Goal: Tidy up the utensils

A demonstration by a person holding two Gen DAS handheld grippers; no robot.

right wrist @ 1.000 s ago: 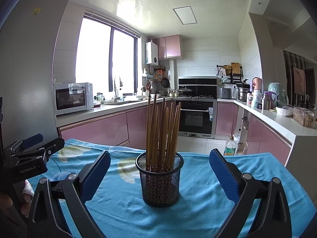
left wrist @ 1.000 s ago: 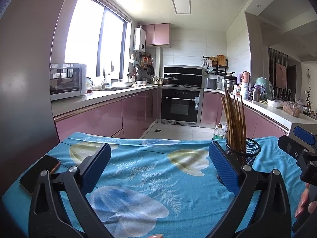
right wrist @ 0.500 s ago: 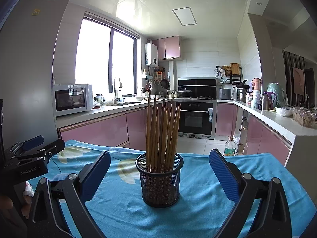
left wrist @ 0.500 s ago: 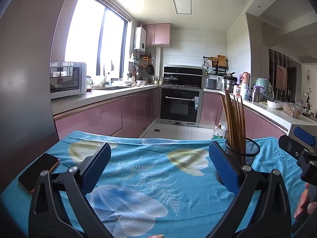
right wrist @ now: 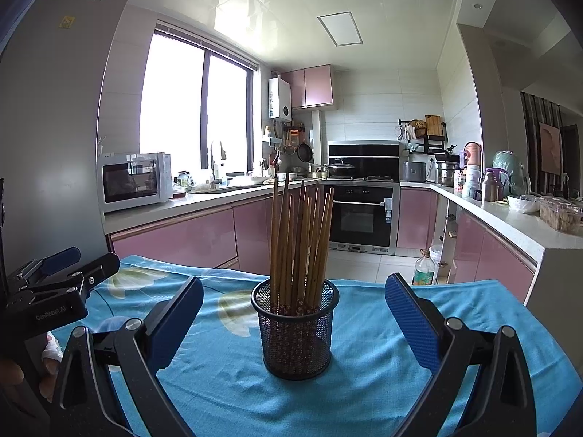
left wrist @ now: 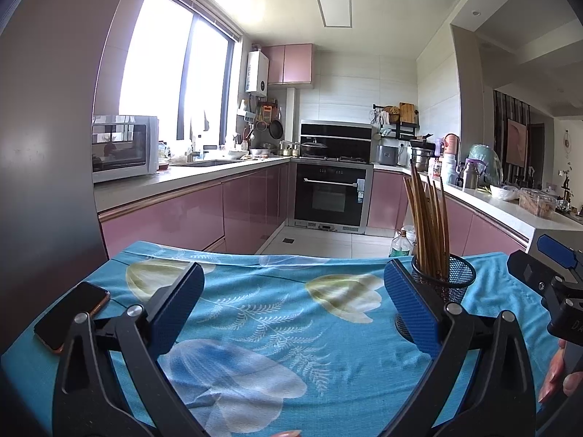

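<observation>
The left gripper (left wrist: 293,304) hangs low over the surface (left wrist: 277,313) with its blue fingers (left wrist: 178,302) spread wide and nothing between them; the right gripper (right wrist: 294,318) is likewise spread wide, its fingers (right wrist: 410,318) standing either side of a black mesh cup (right wrist: 296,331) without touching it; the cup stands upright on the blue leaf-patterned cloth (right wrist: 368,364), packed with brown chopsticks (right wrist: 300,240) that lean slightly apart at their tips; in the left view the same cup (left wrist: 450,280) sits just behind the right-hand finger; a dark phone (left wrist: 71,315) lies flat near the cloth's left edge; beyond the surface are pink cabinets (left wrist: 251,211), a microwave (left wrist: 124,147) and an oven (right wrist: 360,215).
</observation>
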